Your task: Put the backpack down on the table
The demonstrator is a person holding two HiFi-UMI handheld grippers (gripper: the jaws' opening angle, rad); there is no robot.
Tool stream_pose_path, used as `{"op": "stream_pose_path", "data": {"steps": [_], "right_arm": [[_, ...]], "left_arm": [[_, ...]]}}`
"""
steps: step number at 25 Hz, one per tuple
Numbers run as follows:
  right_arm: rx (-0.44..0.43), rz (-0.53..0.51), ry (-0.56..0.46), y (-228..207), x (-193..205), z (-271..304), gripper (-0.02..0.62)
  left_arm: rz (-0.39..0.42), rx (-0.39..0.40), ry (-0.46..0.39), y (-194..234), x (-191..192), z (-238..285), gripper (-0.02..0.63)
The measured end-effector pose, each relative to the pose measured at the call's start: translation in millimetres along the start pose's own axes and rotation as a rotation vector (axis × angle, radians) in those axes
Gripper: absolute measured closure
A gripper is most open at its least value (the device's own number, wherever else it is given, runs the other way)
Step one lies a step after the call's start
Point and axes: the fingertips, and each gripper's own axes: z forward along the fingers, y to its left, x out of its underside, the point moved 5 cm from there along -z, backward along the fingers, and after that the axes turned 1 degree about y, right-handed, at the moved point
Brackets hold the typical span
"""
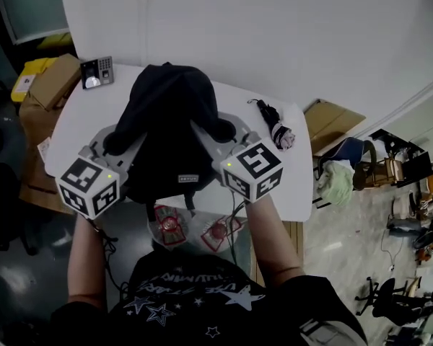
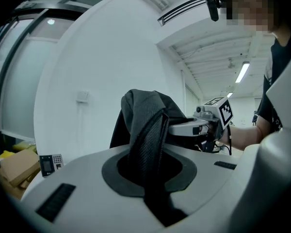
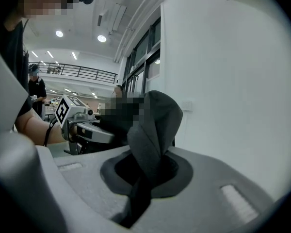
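Note:
A black backpack [image 1: 169, 121] hangs between my two grippers over the near half of the white table [image 1: 72, 121]. Whether its bottom touches the tabletop I cannot tell. My left gripper [image 1: 115, 141] holds its left side and my right gripper [image 1: 227, 128] its right side. In the left gripper view the left gripper [image 2: 150, 174] is shut on a black webbing shoulder strap [image 2: 148, 140], with the right gripper [image 2: 186, 127] beyond it. The right gripper view shows the right gripper [image 3: 145, 174] shut on a dark folded strap [image 3: 153, 140], and the left gripper [image 3: 94, 135] across from it.
A small keypad device [image 1: 97, 72] lies at the table's far left corner. A black cable with a pale bundle [image 1: 276, 127] lies at the right. Cardboard boxes [image 1: 54, 81] stand left of the table. A chair and clutter [image 1: 346, 168] fill the floor at right. A white wall backs the table.

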Motion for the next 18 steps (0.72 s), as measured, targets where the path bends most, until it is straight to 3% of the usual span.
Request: {"op": "stream_pose_path", "data": {"steps": [11,18], "right_arm": [[0.093,-0.012,0.009,-37.9,8.4,71.5,0.571],[0.119,0.001,0.032,-44.9,20.6,90.2,0.571]], "left_arm": [[0.038,0.026,-0.018,81.0,6.8,43.6,0.56],[0.029,0.058,-0.03,101.5,23.5,56.8,0.56]]}}
